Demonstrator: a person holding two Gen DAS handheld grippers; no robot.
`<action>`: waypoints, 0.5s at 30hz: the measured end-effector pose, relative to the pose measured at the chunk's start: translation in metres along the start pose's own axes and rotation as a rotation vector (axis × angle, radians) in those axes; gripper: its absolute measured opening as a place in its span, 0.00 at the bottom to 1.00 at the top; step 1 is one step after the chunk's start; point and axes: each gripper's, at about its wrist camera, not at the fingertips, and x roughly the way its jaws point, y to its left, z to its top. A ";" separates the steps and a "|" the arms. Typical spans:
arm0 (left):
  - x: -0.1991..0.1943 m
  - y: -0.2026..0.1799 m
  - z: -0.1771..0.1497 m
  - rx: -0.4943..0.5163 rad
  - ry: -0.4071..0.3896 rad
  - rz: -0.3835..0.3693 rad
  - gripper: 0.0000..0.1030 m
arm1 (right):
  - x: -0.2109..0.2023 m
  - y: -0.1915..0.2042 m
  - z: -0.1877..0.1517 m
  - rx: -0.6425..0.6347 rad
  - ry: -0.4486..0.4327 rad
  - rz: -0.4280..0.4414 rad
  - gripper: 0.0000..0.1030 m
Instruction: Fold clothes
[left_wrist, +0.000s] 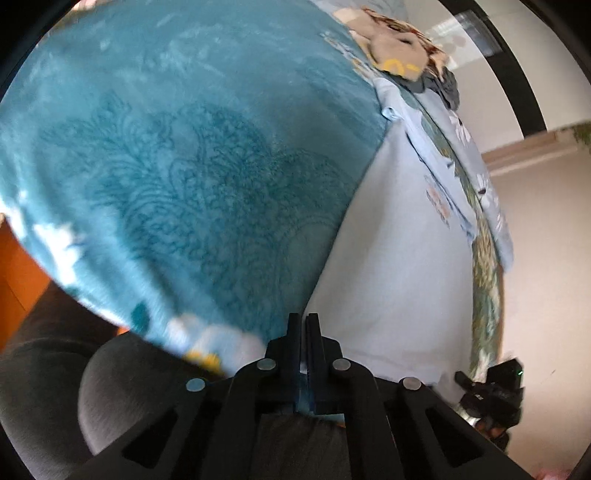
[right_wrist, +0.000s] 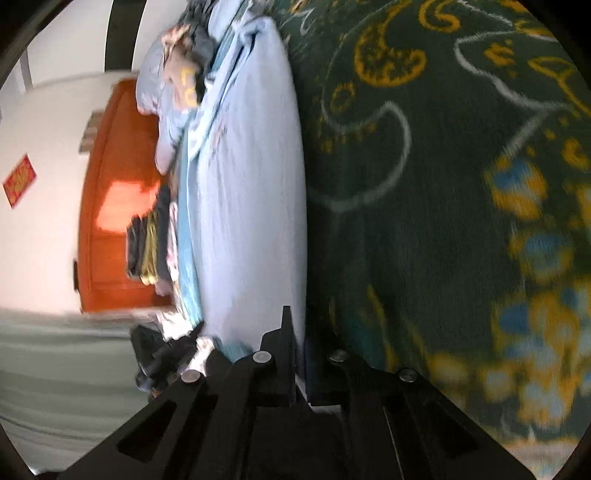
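Both grippers clamp a pale blue garment's edge above a patterned bedspread.

Left gripper (left_wrist: 303, 321) has its jaws closed on a sliver of the pale blue garment (left_wrist: 388, 258), and the right gripper (right_wrist: 295, 328) likewise pinches that cloth's near edge, the other gripper showing just beside it in each wrist view. Beyond the fingers the garment lies spread on the bedspread (left_wrist: 177, 155), teal on its left side and dark green with yellow swirls on its right, printed lettering towards its far end. Farther off, past the garment, sits a heap of unfolded clothes (left_wrist: 399, 48); a folded stack (right_wrist: 147, 251) lies left of it by the orange headboard (right_wrist: 110, 177). Judged mid-fold: next, carry the held edge forward and lay it squarely over the far end.
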 end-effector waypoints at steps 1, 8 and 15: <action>-0.003 0.001 -0.002 -0.003 -0.004 -0.003 0.03 | -0.002 0.001 -0.001 0.002 0.000 0.020 0.03; -0.025 -0.010 0.022 -0.082 -0.029 -0.177 0.03 | -0.020 0.009 -0.005 0.015 -0.002 0.157 0.03; -0.041 -0.035 0.082 -0.171 -0.073 -0.348 0.03 | -0.024 0.035 0.052 0.013 -0.099 0.405 0.03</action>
